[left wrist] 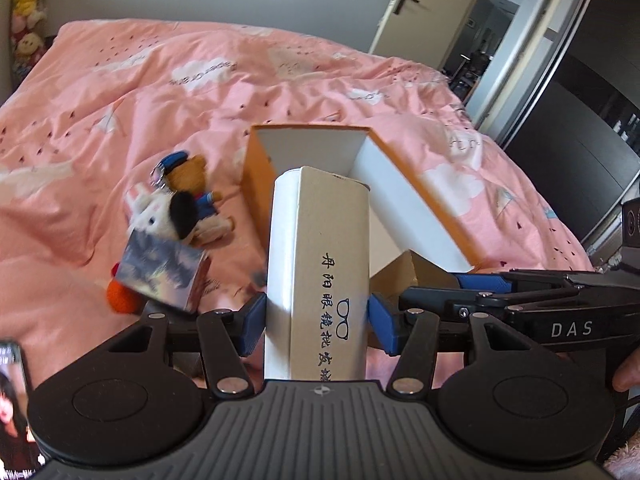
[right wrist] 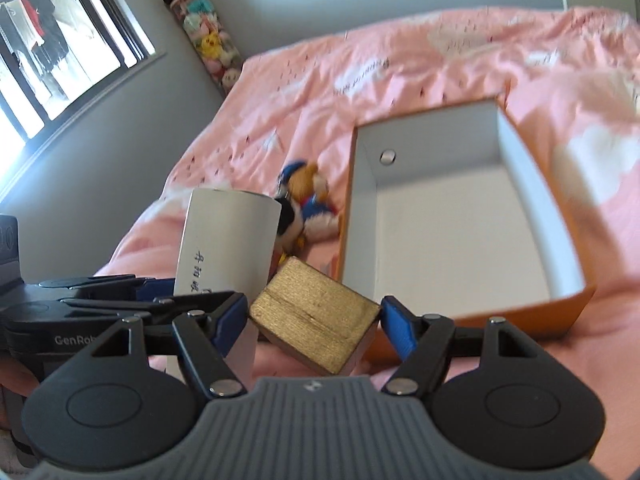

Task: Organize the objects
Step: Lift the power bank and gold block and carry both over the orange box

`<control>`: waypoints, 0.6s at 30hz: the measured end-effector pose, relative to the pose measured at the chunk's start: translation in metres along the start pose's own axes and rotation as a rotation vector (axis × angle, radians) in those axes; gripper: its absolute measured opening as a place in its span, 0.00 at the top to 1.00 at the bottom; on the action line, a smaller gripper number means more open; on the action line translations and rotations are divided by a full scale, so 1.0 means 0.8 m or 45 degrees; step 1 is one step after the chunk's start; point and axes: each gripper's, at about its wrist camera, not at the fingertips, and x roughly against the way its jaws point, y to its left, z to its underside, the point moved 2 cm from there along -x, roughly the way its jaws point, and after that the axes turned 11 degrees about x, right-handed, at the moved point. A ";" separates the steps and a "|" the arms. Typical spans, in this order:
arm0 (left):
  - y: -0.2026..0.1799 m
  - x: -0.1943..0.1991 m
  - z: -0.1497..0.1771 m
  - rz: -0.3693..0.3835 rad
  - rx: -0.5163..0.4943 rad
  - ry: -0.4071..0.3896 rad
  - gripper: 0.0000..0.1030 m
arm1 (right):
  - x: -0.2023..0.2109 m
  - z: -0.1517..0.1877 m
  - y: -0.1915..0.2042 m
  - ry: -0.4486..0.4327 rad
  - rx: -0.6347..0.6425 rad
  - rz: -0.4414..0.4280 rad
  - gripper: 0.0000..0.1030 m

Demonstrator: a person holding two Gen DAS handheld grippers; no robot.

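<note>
My left gripper is shut on a tall white and brown glasses box with black Chinese print, held upright in front of the orange storage box. My right gripper is shut on a small gold box, just before the near rim of the same orange box, whose white inside holds nothing. The glasses box and left gripper show at the left of the right wrist view. The gold box and right gripper show at the right of the left wrist view.
Plush toys and a shiny silver cube box lie on the pink duvet left of the orange box. A phone sits at the lower left. A door and dark wardrobe stand beyond the bed. A window is at left.
</note>
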 end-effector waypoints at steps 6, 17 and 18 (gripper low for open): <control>-0.026 -0.022 -0.026 0.038 -0.068 -0.006 0.42 | 0.001 -0.020 -0.030 -0.044 -0.022 0.064 0.29; -0.050 -0.117 -0.079 0.139 -0.188 0.219 0.69 | -0.035 -0.049 -0.101 0.010 -0.070 0.138 0.29; -0.052 -0.122 -0.085 0.145 -0.202 0.226 0.69 | -0.036 -0.050 -0.106 0.012 -0.073 0.137 0.29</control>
